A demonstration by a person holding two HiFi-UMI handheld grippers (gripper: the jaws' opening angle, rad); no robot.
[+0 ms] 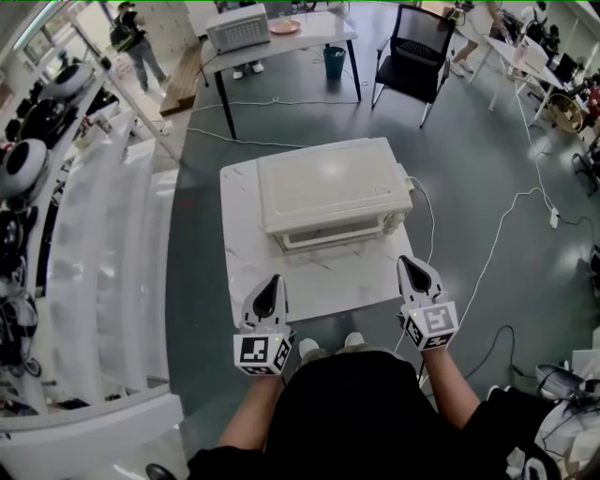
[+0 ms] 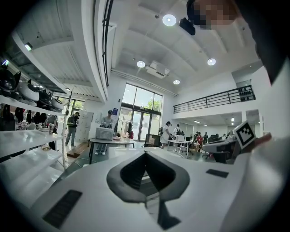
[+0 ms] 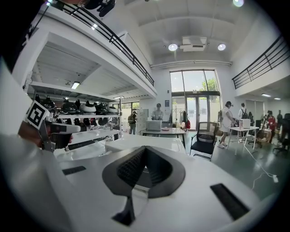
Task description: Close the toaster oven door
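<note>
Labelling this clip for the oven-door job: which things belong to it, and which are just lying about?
Job: toaster oven, white table under it, left gripper, right gripper.
Lying about: black chair, teal bin, far table with a second appliance, floor cable.

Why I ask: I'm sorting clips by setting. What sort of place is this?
Likely an open workshop or lab hall: the toaster oven sits on a lone small table, cables trail over the floor, work tables and a chair stand beyond.
</note>
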